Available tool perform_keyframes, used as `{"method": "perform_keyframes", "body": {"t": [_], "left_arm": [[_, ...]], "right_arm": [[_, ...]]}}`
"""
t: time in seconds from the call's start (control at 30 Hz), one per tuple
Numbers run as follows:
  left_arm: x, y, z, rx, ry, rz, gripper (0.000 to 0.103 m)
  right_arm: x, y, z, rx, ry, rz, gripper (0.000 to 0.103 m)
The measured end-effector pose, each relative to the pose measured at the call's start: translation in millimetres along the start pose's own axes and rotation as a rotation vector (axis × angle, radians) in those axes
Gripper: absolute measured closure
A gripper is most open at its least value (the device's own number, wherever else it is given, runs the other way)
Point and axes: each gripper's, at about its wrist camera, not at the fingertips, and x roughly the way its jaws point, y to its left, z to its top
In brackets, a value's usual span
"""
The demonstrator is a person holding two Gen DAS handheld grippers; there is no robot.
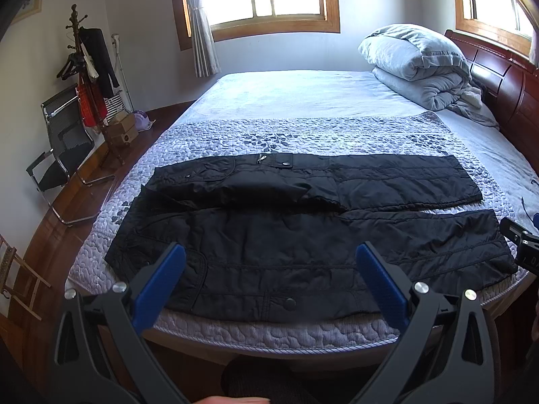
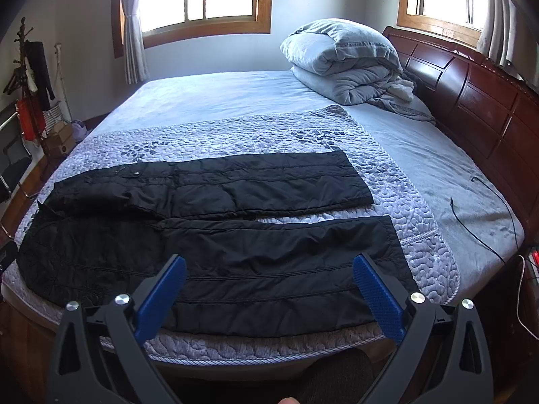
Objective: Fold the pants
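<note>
Lying flat on the bed (image 1: pixel 303 101), the pants (image 1: pixel 303 235) sit at 12 o'clock of both the left gripper (image 1: pixel 271 257) and right gripper (image 2: pixel 269 269), jaws apart, empty.

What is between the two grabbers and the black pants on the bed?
Nothing visible. The left gripper and the right gripper both hang open just above the black pants, which lie spread flat on the quilted cover, with only air in between.

I am in a home bedroom: a quilted bed (image 1: pixel 303 134) ahead of my tool, folded duvet (image 1: pixel 417 64) by the wooden headboard (image 2: pixel 471 101), coat stand (image 1: pixel 84 77) far left.
</note>
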Motion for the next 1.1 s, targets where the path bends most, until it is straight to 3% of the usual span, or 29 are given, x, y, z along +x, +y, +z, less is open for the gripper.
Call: {"method": "perform_keyframes", "body": {"t": [1.1], "left_arm": [[1.4, -2.5, -1.8, 0.003, 0.002, 0.002, 0.002]], "right_arm": [[1.0, -5.1, -2.7, 0.009, -0.003, 0.004, 0.003]]}}
